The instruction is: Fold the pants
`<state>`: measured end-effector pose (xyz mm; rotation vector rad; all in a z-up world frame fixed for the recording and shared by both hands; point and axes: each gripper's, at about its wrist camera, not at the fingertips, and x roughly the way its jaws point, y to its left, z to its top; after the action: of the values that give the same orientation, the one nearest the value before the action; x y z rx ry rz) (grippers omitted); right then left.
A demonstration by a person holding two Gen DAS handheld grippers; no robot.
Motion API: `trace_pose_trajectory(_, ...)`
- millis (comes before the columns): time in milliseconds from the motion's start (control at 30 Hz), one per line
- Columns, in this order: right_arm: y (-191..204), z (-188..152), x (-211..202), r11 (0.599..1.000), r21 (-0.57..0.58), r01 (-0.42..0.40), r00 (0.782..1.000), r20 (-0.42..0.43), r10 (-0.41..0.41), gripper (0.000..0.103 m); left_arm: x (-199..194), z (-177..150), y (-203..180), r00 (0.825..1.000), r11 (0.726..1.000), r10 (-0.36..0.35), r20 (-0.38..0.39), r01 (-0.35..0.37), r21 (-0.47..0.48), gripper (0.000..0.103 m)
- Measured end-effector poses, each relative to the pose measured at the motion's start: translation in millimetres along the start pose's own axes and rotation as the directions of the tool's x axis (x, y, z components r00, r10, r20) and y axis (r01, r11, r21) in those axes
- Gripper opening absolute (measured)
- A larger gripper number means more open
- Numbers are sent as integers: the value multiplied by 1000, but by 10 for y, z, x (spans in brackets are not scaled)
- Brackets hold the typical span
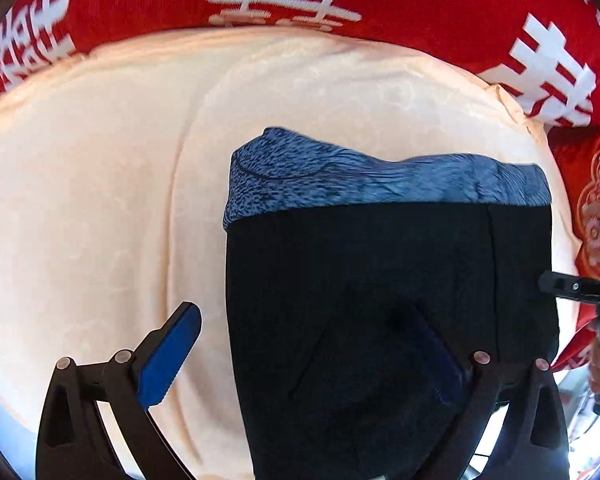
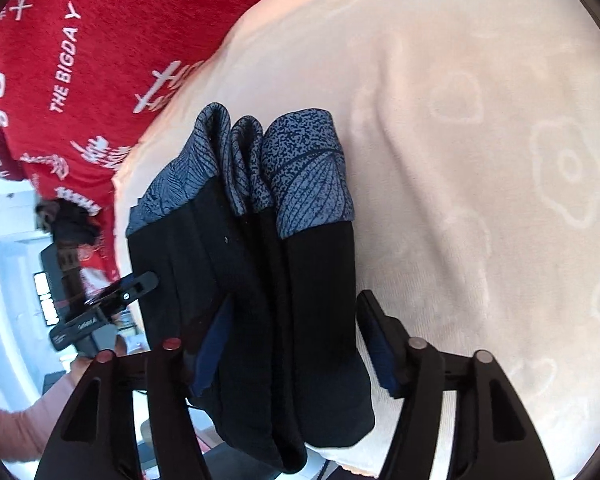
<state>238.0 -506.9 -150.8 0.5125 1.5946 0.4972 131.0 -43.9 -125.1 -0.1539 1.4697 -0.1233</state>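
Black pants point(image 1: 380, 300) with a blue patterned waistband point(image 1: 380, 180) lie folded in layers on the cream blanket point(image 1: 100, 200), toward four o'clock, likely nearly finished. Left gripper point(image 1: 312, 360) straddles them, fingers wide. Right gripper point(image 2: 296, 340) reaches in from three o'clock, fingers wide around the stacked layers, perhaps squaring them

Folded pants on blanket, tongs at both sides.

Pants point(image 1: 380, 288) lie folded on the pale blanket point(image 1: 100, 200), which sits on the printed cover point(image 1: 420, 0) behind it. Left tongs point(image 1: 300, 360) straddle the pants' near end. Right tongs point(image 2: 296, 344) straddle the stacked layers; blanket spreads to their right, cover left.
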Motion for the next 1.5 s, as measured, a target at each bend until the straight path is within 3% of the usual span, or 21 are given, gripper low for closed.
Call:
trace_pose_trajectory(167,169,-217,-228,987,-4,162,986,31,-161,82,-343,-75,-200,996,996,80,42,-81,31,102)
trace_pose_trajectory(267,315,-375,-382,976,-4,216,975,54,-216,88,-530,-133,-292,996,997,75,39,-76,30,102)
trace_pose_trajectory(333,418,-456,-459,965,-17,261,963,72,-259,103,-589,-150,-346,997,997,76,26,-77,31,102)
trace_pose_trajectory(533,863,-673,-626,905,-57,423,902,122,-414,103,-805,-202,-486,990,989,143,13,-144,46,102)
trace_pose_trajectory(700,1065,-772,-742,909,-33,415,906,111,-409,103,-1005,-292,-484,978,977,209,9,-209,48,102)
trace_pose_trajectory(867,1263,-842,-766,888,-37,459,886,100,-454,103,-1092,-349,-464,970,968,245,-3,-244,50,102)
trace_pose_trajectory(1500,1471,-892,-716,854,-109,509,861,65,-505,103,-1143,-448,-503,973,973,227,-35,-225,52,102)
